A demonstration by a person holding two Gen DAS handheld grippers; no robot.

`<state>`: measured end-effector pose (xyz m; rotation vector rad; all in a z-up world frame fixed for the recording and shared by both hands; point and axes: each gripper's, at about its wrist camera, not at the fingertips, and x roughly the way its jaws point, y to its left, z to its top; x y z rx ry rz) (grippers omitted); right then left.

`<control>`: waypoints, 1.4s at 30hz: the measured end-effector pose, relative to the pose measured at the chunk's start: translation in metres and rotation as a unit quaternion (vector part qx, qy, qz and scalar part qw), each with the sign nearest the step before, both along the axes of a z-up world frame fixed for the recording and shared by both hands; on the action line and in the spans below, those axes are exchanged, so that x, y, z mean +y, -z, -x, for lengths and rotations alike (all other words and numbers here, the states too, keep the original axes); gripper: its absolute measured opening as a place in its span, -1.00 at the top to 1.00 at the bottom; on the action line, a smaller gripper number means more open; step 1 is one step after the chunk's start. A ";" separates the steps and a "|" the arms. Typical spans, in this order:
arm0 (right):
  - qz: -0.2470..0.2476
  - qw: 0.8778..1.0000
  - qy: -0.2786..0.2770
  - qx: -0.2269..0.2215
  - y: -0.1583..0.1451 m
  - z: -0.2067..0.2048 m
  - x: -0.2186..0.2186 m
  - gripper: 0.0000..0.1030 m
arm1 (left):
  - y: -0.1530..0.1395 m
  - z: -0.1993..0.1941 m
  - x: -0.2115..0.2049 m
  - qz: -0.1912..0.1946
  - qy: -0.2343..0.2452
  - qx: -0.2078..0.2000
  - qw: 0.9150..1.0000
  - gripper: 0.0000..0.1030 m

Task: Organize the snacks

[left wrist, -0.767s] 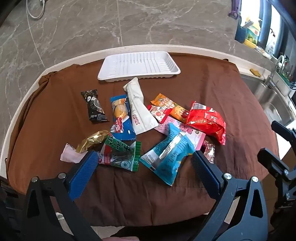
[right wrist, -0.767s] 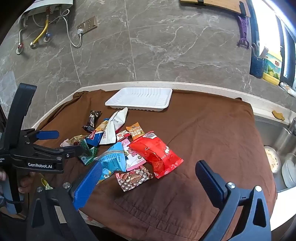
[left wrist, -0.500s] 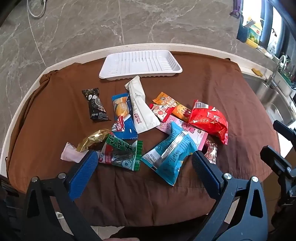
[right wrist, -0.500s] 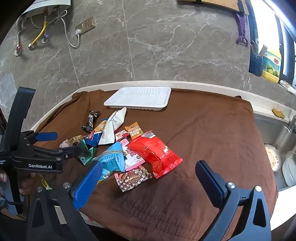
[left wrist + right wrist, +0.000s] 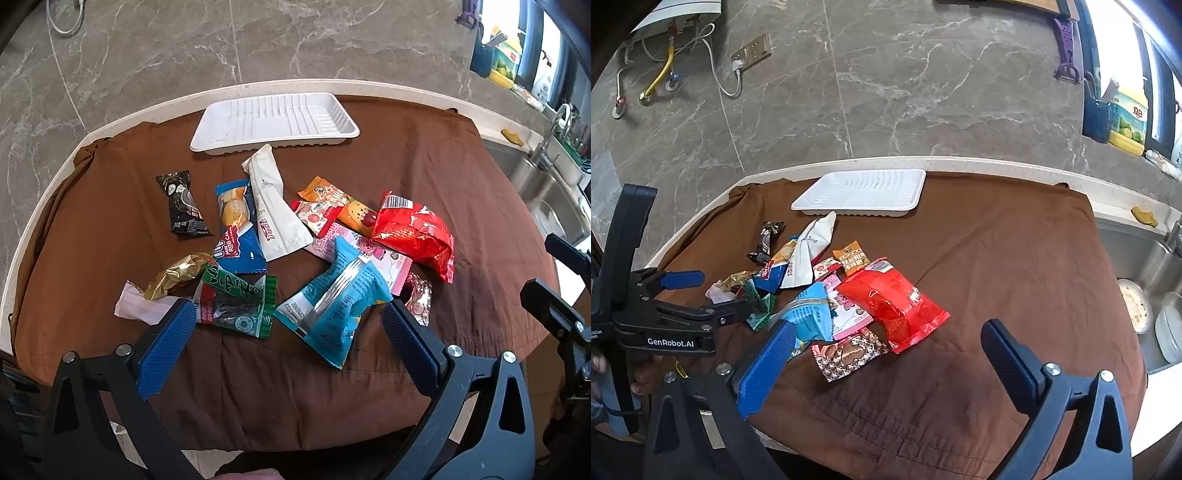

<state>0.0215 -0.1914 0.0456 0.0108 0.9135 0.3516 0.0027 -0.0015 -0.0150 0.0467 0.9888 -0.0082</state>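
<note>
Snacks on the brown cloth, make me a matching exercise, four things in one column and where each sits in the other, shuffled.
Things:
1. white tray
2. black packet
3. red bag
4. light blue packet

Places:
A. right side of the pile
B. far edge of the cloth
C. nearest the left gripper's fingers
D. left of the pile, alone

Pairs: 1-B, 2-D, 3-A, 4-C

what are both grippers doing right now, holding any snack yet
left gripper: open, fingers spread wide, holding nothing, above the snacks.
right gripper: open, fingers spread wide, holding nothing.
</note>
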 end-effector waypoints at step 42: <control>0.015 1.000 -0.019 0.016 0.004 -0.006 0.018 -1.00 | 0.006 0.001 0.010 0.014 -0.009 0.013 1.000 -0.99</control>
